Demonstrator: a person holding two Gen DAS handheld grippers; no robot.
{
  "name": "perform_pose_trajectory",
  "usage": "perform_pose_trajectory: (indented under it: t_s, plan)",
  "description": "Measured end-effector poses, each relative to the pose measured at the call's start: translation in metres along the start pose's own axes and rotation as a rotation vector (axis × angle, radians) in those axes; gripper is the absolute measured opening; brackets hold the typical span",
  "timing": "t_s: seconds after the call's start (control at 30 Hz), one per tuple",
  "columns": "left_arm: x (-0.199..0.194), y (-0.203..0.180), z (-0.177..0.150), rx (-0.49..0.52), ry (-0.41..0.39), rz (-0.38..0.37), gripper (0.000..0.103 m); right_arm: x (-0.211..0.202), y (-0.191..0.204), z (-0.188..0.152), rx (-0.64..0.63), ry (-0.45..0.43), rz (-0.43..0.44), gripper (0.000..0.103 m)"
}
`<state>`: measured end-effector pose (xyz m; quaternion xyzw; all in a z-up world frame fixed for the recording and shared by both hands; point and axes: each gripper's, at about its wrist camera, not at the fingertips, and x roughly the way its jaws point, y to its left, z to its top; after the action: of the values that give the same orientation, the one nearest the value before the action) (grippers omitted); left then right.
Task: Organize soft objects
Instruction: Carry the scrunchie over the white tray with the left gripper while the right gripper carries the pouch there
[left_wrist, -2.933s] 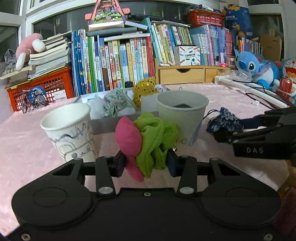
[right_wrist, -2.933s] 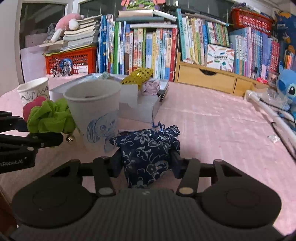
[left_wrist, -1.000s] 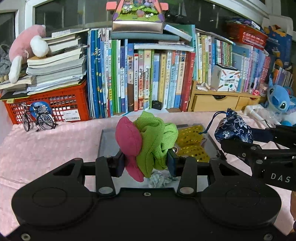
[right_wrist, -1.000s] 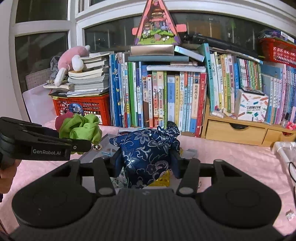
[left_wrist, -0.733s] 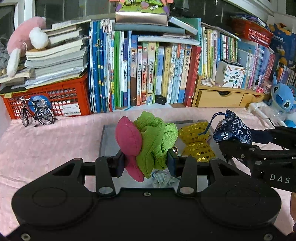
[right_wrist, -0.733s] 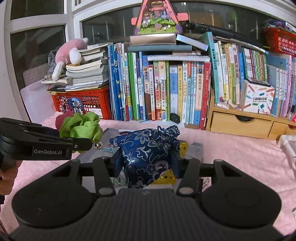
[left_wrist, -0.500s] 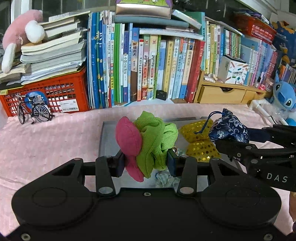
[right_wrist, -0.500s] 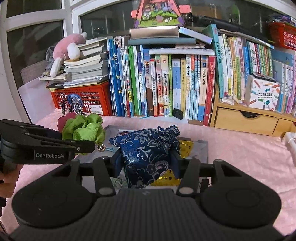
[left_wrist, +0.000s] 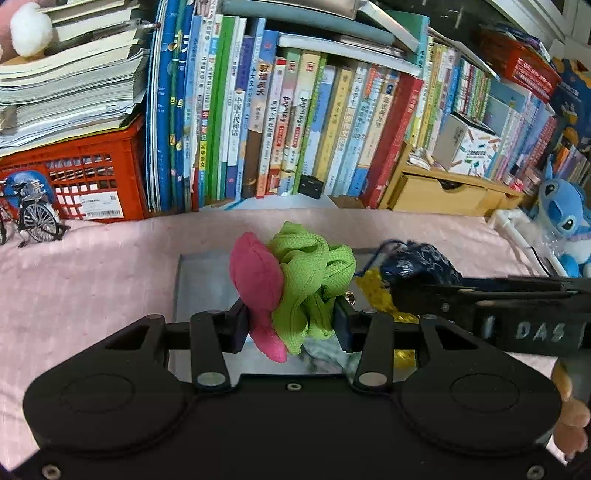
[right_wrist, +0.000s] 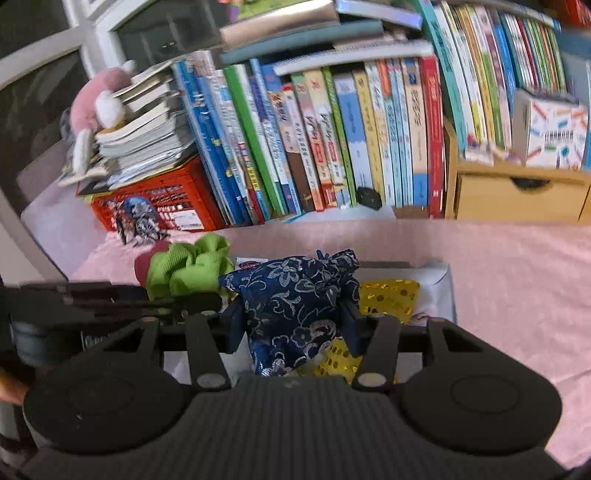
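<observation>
My left gripper is shut on a green and pink scrunchie and holds it above the grey box on the pink tablecloth. My right gripper is shut on a dark blue flowered pouch, just to the right of the scrunchie, also over the box. The pouch and right gripper arm show at the right of the left wrist view. The scrunchie shows at the left of the right wrist view. A yellow sequin bow and a pale cloth lie in the box.
A row of upright books stands behind the box. A red crate with stacked books and a toy bicycle are at the left. A wooden drawer unit and a blue plush are at the right.
Both grippers have moved forward and dipped lower over the box with their loads still held. The two paper cups seen earlier have dropped out of view.
</observation>
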<state>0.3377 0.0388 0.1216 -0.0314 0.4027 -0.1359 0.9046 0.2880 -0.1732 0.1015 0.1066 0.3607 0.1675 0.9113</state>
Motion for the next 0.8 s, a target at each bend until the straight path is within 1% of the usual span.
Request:
perform_pose_trajectory:
  t_s: [0.13, 0.4, 0.53, 0.8]
  plan:
    - [0.016, 0.014, 0.008, -0.015, 0.013, 0.026, 0.043, 0.016, -0.011, 0.01, 0.093, 0.039, 0.013, 0.056]
    - [0.042, 0.032, 0.004, -0.053, 0.046, 0.042, 0.043, 0.048, -0.016, 0.008, 0.154, 0.104, -0.011, 0.056]
    - [0.052, 0.032, 0.001, -0.045, 0.058, 0.049, 0.043, 0.058, -0.016, 0.005, 0.143, 0.129, -0.041, 0.056]
    - [0.065, 0.03, -0.003, -0.049, 0.085, 0.037, 0.044, 0.068, -0.013, 0.001, 0.1, 0.159, -0.083, 0.056]
